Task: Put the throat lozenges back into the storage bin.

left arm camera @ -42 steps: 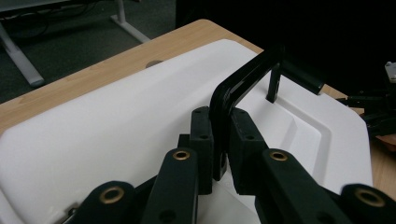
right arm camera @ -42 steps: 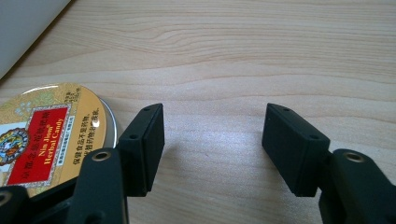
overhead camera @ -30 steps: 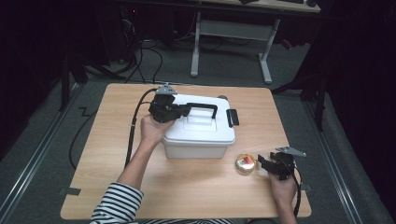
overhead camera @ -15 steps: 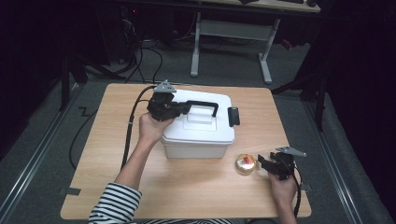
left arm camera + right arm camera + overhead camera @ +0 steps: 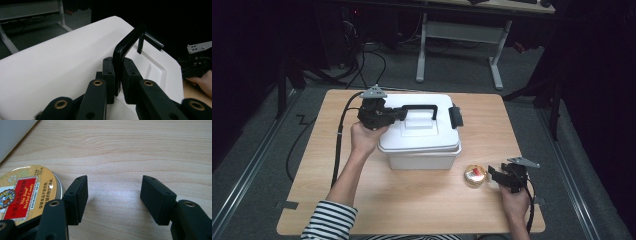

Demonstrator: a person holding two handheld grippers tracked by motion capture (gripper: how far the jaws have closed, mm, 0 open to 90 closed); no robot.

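Black handle (image 5: 125,46) pinched in my left gripper (image 5: 118,75); stiff, slippery lid (image 5: 419,127) lifts there. Right gripper (image 5: 113,200) jaws spread beside box (image 5: 422,157).

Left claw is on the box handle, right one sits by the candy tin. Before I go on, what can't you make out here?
- White box contents: high view, the lid covers them.
- Handle far end: left gripper view, dark background swallows it.
- Candy tin: right gripper view, cut off by the left edge and behind the right claw; small print unreadable.
- Left claw grip depth: pads hide it.
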